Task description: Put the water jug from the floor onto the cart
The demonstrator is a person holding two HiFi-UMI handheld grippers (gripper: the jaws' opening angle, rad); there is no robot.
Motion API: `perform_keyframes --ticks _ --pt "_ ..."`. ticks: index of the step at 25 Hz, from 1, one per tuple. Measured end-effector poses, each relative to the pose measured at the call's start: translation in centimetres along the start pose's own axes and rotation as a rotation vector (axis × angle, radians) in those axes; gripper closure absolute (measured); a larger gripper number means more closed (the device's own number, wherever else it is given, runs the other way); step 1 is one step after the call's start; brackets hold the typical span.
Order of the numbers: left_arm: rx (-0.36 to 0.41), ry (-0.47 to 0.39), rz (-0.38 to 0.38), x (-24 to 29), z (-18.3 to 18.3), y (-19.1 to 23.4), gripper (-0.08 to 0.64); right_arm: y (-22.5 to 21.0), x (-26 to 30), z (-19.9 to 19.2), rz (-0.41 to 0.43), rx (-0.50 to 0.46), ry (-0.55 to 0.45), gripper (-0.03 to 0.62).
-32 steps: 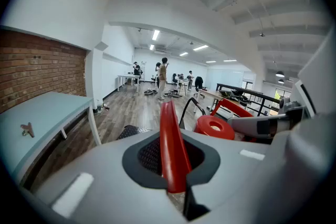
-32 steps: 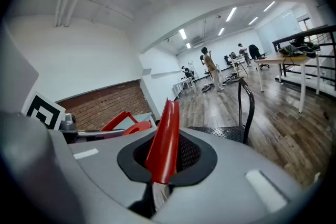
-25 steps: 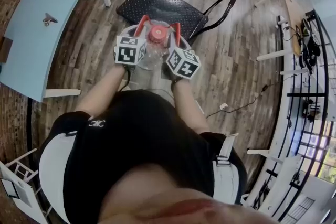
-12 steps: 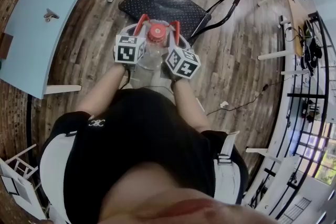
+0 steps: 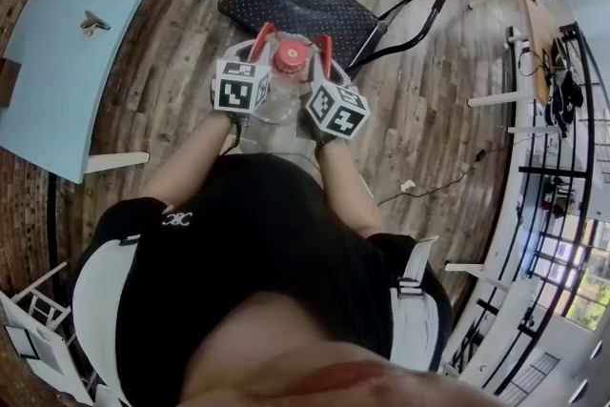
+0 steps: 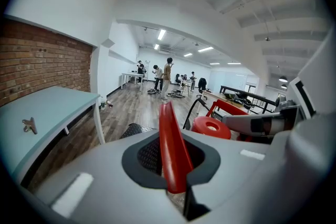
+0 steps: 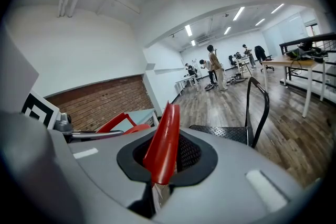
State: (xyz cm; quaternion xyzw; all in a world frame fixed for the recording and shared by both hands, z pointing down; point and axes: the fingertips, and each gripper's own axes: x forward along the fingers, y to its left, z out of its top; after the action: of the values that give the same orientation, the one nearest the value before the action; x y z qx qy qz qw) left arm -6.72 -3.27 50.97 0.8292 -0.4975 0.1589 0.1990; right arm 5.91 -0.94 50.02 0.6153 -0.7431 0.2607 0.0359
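Note:
The water jug is clear with a red cap and a red handle on either side. It hangs in front of the person, just short of the black cart. My left gripper is shut on the left red handle. On the other side, my right gripper is shut on the right red handle. The cart's deck and its upright push handle lie just ahead of the jug. The jug's body is hidden in both gripper views.
A pale blue table stands to the left, with a small metal object on it. White table legs and a cable are on the wooden floor at the right. Several people stand far down the room.
The jug and both grippers have shifted a little forward toward the cart along with the person. Both grips on the red handles are unchanged.

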Motion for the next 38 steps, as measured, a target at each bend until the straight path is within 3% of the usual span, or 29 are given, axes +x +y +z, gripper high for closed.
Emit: perform_keyframes --ticks 13,25,38 --pt "0.038 -0.018 -0.051 1.1 1.8 5.8 0.543 3.9 4.0 0.3 -0.053 -0.006 -0.032 0.549" --pt "0.101 -0.024 0.000 4.4 3.6 9.6 0.545 4.8 8.9 1.7 -0.035 -0.033 -0.022 0.549" --pt "0.110 0.021 0.028 14.5 6.8 11.1 0.545 -0.5 18.0 4.8 0.010 -0.012 0.035 0.549"
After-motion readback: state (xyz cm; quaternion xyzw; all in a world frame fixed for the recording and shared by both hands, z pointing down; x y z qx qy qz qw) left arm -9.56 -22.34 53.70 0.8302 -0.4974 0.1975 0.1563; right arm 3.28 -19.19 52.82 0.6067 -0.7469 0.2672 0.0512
